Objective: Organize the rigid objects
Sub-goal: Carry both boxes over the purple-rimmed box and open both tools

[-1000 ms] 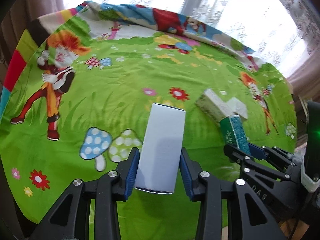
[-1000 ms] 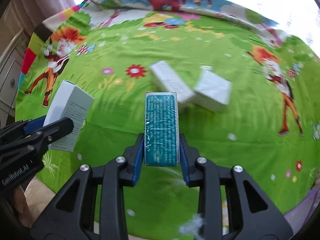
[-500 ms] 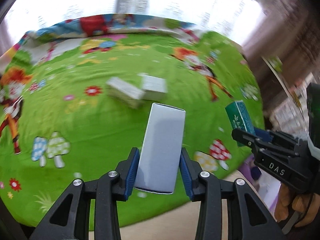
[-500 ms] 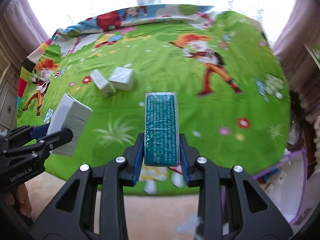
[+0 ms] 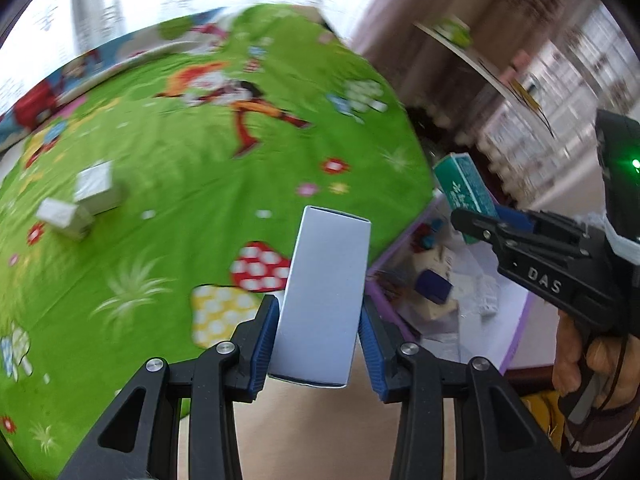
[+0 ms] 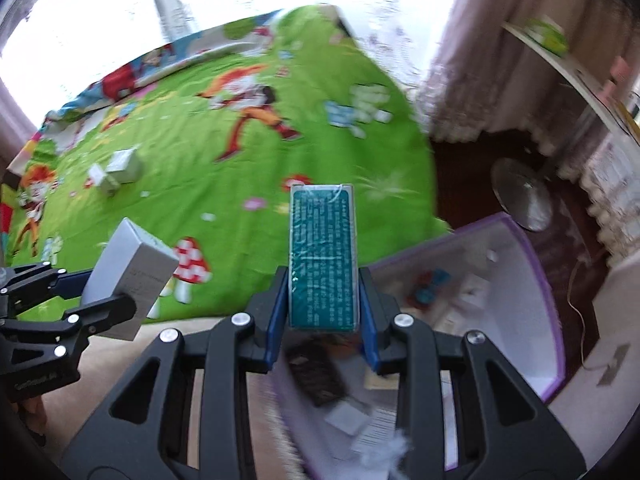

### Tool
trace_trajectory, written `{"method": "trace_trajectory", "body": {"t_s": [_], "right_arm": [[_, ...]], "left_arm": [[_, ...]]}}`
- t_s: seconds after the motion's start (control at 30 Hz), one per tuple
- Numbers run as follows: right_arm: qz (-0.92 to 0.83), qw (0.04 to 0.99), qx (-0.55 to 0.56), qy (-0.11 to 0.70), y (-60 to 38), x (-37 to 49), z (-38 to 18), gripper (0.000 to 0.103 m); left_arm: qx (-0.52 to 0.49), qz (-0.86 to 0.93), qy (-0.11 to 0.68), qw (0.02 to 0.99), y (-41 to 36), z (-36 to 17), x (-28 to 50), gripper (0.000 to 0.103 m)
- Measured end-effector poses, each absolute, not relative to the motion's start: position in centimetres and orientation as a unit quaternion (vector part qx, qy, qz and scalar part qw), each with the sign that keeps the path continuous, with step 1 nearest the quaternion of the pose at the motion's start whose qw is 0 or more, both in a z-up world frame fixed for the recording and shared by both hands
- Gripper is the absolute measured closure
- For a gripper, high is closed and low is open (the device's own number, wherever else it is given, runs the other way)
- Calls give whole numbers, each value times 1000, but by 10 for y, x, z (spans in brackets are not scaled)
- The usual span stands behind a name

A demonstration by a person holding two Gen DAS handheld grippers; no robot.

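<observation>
Both grippers had swung from the green bedspread (image 5: 208, 168) toward the purple-rimmed bin (image 6: 536, 264), lower right. We found the left gripper (image 5: 320, 330) clamping a white box (image 5: 326, 300), the right gripper (image 6: 323, 312) a teal box (image 6: 322, 256), presumably for binning.

bedspread (image 5: 192, 152): green cartoon print | curtain (image 6: 460, 60): pinkish, right of bed | floor (image 6: 224, 332): beige

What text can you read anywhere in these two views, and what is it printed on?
"DAS": on the body of the right hand-held gripper.
Teal box in that gripper: rows of small white print, too blurred to read.
White box in the left hand-held gripper: faint print, unreadable.
Left gripper's body: a white logo, too dark and blurred to read.
</observation>
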State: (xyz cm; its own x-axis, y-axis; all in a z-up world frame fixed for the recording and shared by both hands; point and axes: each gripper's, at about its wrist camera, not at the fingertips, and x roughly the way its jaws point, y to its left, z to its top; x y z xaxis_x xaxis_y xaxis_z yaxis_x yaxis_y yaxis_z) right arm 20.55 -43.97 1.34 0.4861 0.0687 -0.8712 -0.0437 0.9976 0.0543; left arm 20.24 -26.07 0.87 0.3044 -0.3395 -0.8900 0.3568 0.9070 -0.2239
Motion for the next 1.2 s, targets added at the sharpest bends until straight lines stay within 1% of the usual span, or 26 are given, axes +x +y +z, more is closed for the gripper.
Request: {"method": "trace_trajectory", "body": {"t_s": [0.2,0.43,1.03,1.2], "right_arm": [[-14,858,15,514,-480,193,-2,66],[-54,855,17,516,-511,185,-13,66],[-79,853,16,516,-530,186,-21,66],[-77,851,21,519,-531,187,-22,66]], "left_arm": [[45,-259,562,785,-315,2,196,62],[70,-285,576,763,-355,-10,191,62],[58,-320,593,736,-379,-21,185,61],[53,-318,594,737,-377,-21,185,55]]}}
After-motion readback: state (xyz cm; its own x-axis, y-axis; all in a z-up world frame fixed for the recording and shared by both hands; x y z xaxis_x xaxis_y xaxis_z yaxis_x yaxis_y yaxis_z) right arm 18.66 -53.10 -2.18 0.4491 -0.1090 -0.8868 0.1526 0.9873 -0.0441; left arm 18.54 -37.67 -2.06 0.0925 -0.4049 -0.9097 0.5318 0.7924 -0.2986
